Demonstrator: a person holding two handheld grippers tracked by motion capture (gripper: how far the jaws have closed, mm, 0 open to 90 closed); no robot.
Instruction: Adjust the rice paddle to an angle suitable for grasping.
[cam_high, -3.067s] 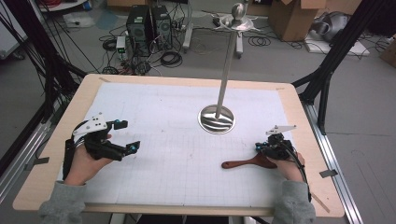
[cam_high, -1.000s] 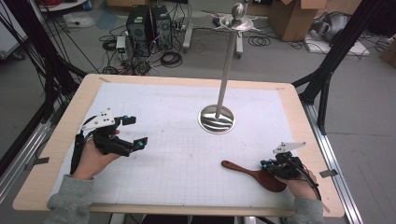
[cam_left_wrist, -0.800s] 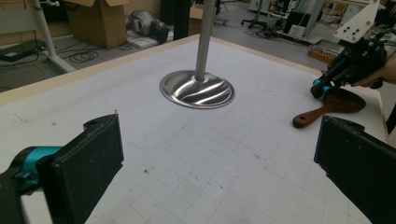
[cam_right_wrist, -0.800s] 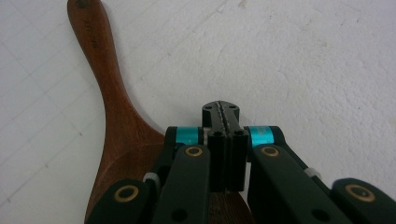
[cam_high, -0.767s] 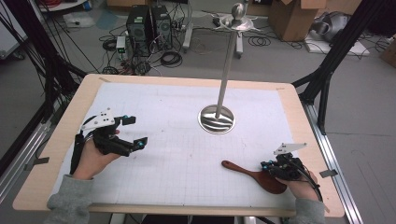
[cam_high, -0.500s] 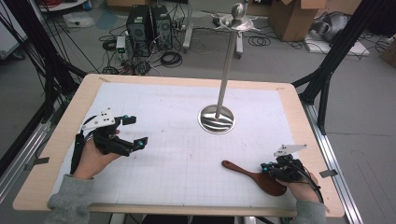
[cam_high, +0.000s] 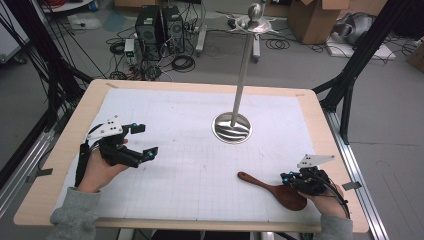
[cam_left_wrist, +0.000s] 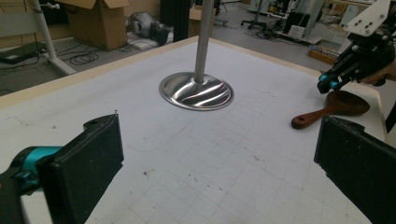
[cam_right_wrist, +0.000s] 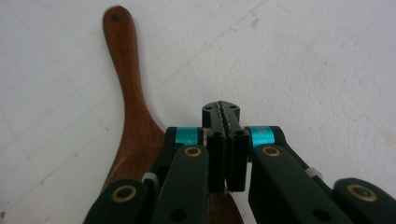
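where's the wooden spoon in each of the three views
High view: wooden spoon at lower right, by the right gripper.
Left gripper view: right of centre, beneath the other gripper.
Right gripper view: left of centre, bowl passing under the shut jaws.
Shared landmark: the white grid mat under the spoon.

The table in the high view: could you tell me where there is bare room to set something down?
Bare: the middle, between the left gripper and the wooden spoon, and the far strip behind the metal stand. Crowded: the near right corner, with the spoon and the right gripper.
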